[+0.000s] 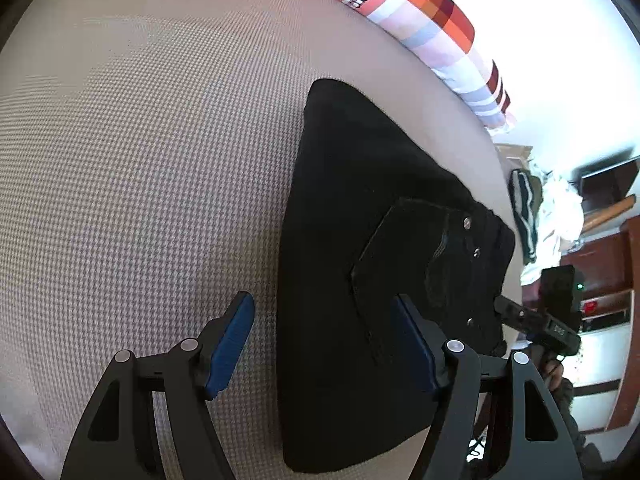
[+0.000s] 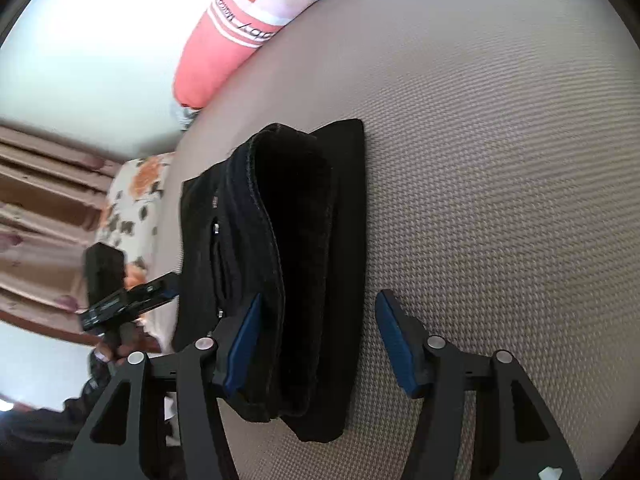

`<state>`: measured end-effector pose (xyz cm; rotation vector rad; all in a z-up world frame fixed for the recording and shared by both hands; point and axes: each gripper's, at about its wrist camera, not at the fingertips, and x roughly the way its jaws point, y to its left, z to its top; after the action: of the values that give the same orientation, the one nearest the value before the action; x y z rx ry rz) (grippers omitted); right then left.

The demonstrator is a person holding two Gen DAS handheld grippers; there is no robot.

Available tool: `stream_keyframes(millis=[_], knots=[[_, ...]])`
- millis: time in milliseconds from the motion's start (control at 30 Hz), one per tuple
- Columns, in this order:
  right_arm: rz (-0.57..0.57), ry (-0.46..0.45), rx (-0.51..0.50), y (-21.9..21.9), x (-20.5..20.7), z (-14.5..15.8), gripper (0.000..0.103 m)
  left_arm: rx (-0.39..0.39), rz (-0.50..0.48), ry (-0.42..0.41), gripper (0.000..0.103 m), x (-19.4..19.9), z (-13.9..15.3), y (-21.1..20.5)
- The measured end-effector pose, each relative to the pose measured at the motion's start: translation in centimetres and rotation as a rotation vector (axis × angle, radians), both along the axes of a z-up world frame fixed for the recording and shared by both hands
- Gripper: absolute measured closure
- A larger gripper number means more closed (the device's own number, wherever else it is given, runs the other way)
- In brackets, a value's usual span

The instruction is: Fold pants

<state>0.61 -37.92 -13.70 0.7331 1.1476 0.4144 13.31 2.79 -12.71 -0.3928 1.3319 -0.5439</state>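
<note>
Folded black denim pants (image 1: 360, 264) (back pocket up) lie on the woven beige bed (image 1: 140, 180); left gripper (image 1: 324, 344) and right gripper (image 2: 316, 344) both gape, empty.

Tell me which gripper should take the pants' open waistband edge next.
Probably the right gripper: its open jaws hang over the black jeans at the gaping waistband. The left gripper straddles the folded side edge, farther from it.

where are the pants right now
The black pants lie folded on the checked bed cover, right of centre in the left wrist view and centre-left in the right wrist view, below the striped pillow, with both open tools straddling their edges.
</note>
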Motion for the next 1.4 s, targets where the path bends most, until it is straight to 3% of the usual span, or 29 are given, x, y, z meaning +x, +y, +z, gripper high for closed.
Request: stream_keyframes(millis=[267,533,567,700,867,1067,1400], knots=[[0.057,-0.014,0.120,-0.2,1.4,-1.1,0.056,-0.091,-0.029,-0.004,0.032,1.3,-0.4,0.1],[0.090,-0.030,0.164,0.5,3.0,-1.6,0.058,-0.095,-0.075,-0.056,0.033,2.0,-0.4,-1.6],[0.088,-0.032,0.165,0.6,3.2,-1.6,0.058,-0.086,-0.072,-0.063,0.034,1.8,-0.4,-1.5],[0.055,-0.045,0.133,0.8,2.7,-1.4,0.061,0.024,-0.065,-0.101,0.059,1.4,-0.2,-2.1],[-0.013,-0.041,0.075,0.9,1.7,-1.0,0.067,0.112,-0.045,-0.119,0.063,1.2,0.0,-3.1],[-0.057,-0.042,-0.025,1.9,1.1,0.4,0.073,0.244,-0.068,-0.197,0.073,0.4,1.0,-5.3],[-0.090,-0.041,-0.116,3.9,1.3,3.1,0.080,0.280,-0.061,-0.232,0.087,-0.2,2.6,-5.4]])
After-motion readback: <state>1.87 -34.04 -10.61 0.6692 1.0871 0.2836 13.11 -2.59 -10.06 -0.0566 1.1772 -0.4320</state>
